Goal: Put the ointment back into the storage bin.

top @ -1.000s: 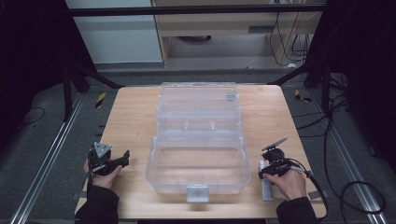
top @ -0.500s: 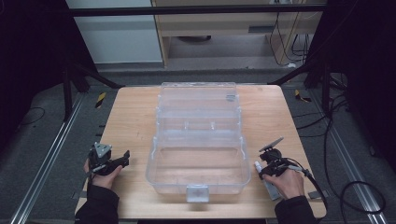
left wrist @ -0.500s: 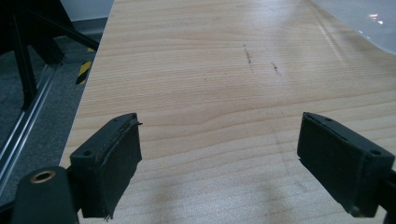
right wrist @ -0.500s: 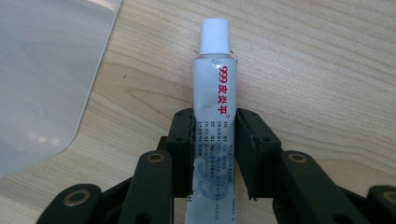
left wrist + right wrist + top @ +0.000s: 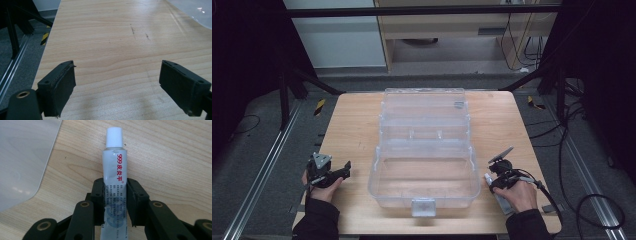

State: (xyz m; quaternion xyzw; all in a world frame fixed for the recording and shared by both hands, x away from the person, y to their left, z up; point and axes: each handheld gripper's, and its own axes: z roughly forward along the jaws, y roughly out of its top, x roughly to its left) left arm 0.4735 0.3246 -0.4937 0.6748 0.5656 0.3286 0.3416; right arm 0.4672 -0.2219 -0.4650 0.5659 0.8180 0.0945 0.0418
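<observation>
A white ointment tube (image 5: 115, 177) with red print and a white cap lies on the wooden table (image 5: 352, 130), right of a clear plastic box (image 5: 424, 150) whose lid stands open. My right gripper (image 5: 115, 187) has just been closing, and its pads now press on both sides of the tube's body. From above, this right gripper (image 5: 493, 186) sits at the box's right front corner over the tube (image 5: 489, 180). My left gripper (image 5: 345, 168) rests left of the box. Its jaws (image 5: 130, 82) stand wide open over bare wood.
The box's rounded corner (image 5: 22, 157) lies just left of the tube, and its edge (image 5: 197, 10) shows far ahead of the left jaws. The table's left edge drops to grey floor with a metal rail (image 5: 262, 170). Cables (image 5: 582, 200) trail at the right.
Both hands stay where they were. The right gripper's jaws have drawn in on the tube; the box has not moved.
</observation>
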